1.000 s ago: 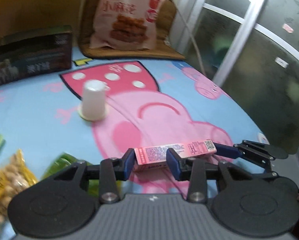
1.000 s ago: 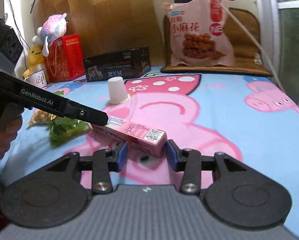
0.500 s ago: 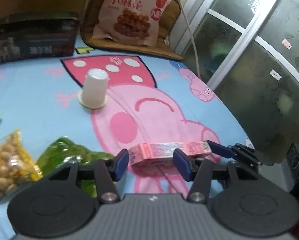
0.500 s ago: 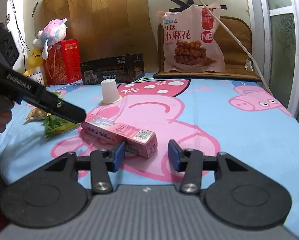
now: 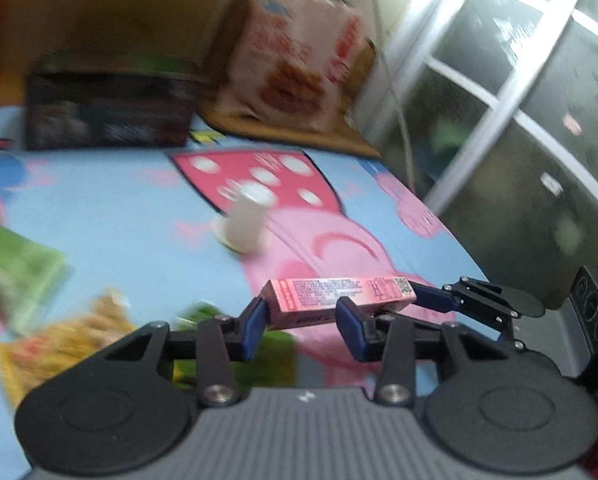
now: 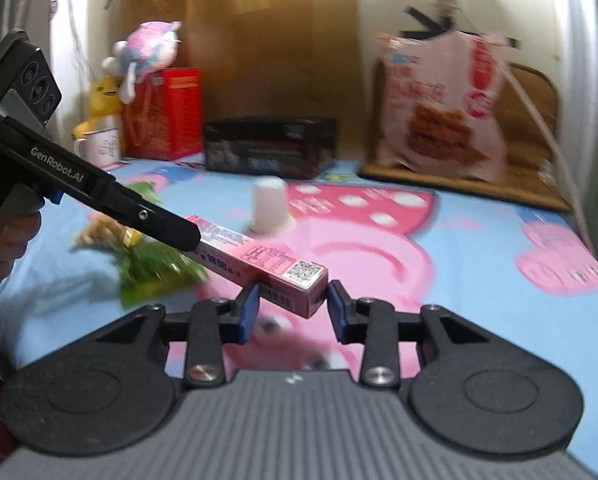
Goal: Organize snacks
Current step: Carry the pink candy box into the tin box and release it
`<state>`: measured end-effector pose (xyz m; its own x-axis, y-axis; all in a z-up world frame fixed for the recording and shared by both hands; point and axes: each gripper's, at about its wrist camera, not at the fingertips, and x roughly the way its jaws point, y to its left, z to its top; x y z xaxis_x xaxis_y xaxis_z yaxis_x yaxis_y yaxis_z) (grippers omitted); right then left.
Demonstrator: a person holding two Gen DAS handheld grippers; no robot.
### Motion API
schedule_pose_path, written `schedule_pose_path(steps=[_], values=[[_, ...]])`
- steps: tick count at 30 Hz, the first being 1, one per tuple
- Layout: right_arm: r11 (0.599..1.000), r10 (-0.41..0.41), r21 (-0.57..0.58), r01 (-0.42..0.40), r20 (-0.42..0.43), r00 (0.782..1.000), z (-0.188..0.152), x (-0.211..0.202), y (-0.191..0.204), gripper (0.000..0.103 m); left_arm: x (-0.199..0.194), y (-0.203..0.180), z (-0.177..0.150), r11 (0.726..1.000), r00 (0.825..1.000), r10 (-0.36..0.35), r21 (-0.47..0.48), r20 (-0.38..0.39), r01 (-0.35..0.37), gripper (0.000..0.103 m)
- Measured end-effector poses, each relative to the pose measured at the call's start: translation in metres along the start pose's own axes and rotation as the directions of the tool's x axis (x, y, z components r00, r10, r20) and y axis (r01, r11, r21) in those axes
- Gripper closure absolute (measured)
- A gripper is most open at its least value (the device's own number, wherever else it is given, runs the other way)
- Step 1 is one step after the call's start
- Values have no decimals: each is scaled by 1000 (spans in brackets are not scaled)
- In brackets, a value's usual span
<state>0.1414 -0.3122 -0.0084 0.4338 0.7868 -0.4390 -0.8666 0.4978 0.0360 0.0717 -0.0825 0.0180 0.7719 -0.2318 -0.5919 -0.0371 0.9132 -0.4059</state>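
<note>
We hold the long pink snack box [image 5: 339, 296] between both tools, one at each end, above the cartoon-print cloth [image 6: 479, 240]. The left gripper [image 5: 301, 326] has its blue pads closed against the near end of the box; the right gripper [image 6: 291, 312] brackets the far end, the one with the square code, its pads at or just off the box sides, so we cannot tell whether it clamps. Gripping at both ends keeps so long a box level. A green packet [image 6: 155, 272] and a nut packet [image 5: 59, 344] lie on the cloth to the left; a white cup [image 6: 269, 204] stands beyond.
</note>
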Motion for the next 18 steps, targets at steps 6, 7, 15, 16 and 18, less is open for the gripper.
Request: schedule_pose_path(steps=[6,7,15,16,18], values=[[991,52,-129,-45,55,997,58,55,21,64,-32,45,43,993,987,105,-57,122,-99,63],[987,57,-153,-45,70,996,69,63,22,64,-36,51,55,992,981,121,-59,149,-113,63],[986,83,-151,-70,85,993,143,147,-3,63,-16,98,143,977,946,205,-116,250,-180,63],[988,86,-135,-75,78,993,148,156,-7,63,-10,105,151,975,944,209,-129,254,-181,63],[990,83,-116,-75,65,994,154,171,-12,63,0,116,161,972,942,216,-147,258,-183,63]])
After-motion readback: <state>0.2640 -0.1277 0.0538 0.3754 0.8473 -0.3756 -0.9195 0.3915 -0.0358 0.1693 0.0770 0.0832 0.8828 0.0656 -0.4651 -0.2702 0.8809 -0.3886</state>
